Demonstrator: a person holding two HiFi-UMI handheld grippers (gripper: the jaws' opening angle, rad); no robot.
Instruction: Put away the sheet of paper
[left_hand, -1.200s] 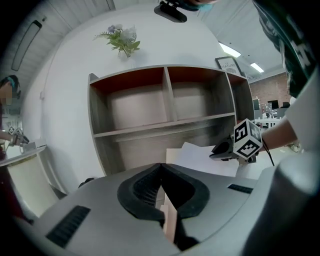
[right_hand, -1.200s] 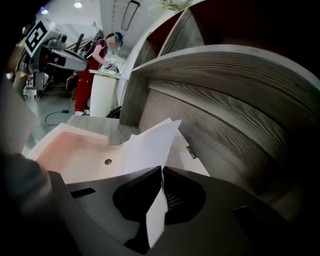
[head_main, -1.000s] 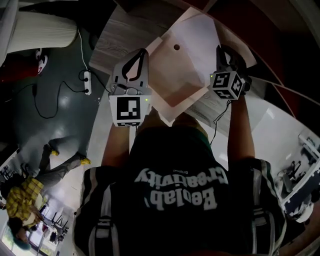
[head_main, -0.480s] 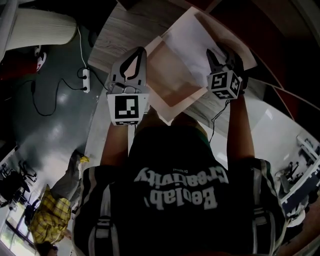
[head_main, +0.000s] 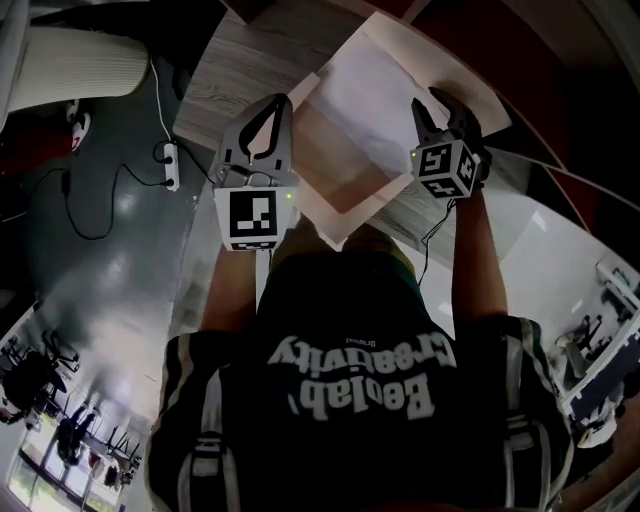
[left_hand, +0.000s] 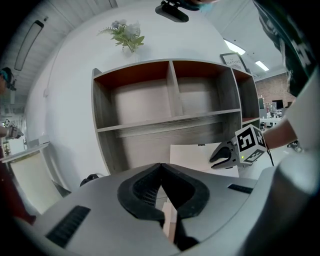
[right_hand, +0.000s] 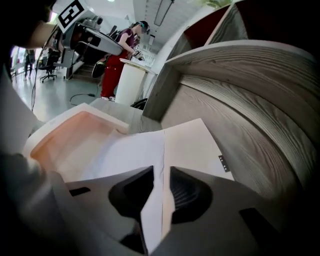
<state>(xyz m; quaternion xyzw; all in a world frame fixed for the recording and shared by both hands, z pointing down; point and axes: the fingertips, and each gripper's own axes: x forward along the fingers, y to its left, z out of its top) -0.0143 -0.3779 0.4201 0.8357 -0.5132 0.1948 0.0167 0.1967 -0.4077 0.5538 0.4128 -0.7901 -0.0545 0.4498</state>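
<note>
A white sheet of paper (head_main: 365, 95) lies slanted on a beige open folder (head_main: 340, 205) on the wooden table. In the right gripper view the sheet (right_hand: 192, 142) reaches into the peach-coloured folder (right_hand: 75, 140). My right gripper (head_main: 432, 108) stands at the sheet's right edge. Its jaws (right_hand: 161, 172) have just been opening and stand apart, the paper's edge between them without being pressed. My left gripper (head_main: 272, 105) is shut on the folder's near cover edge (left_hand: 170, 227), tips together (left_hand: 161, 167). The right gripper (left_hand: 220, 156) also shows in the left gripper view.
A grey wooden shelf unit (left_hand: 170, 100) with open compartments stands right behind the folder, a plant (left_hand: 125, 35) on top. The table (head_main: 230, 70) ends at the left, with a power strip and cable (head_main: 175, 165) on the floor. A person (right_hand: 117, 60) stands far off.
The right gripper's jaws have gone from shut on the paper to apart. The sheet has sunk flatter onto the folder. The left gripper has kept its place.
</note>
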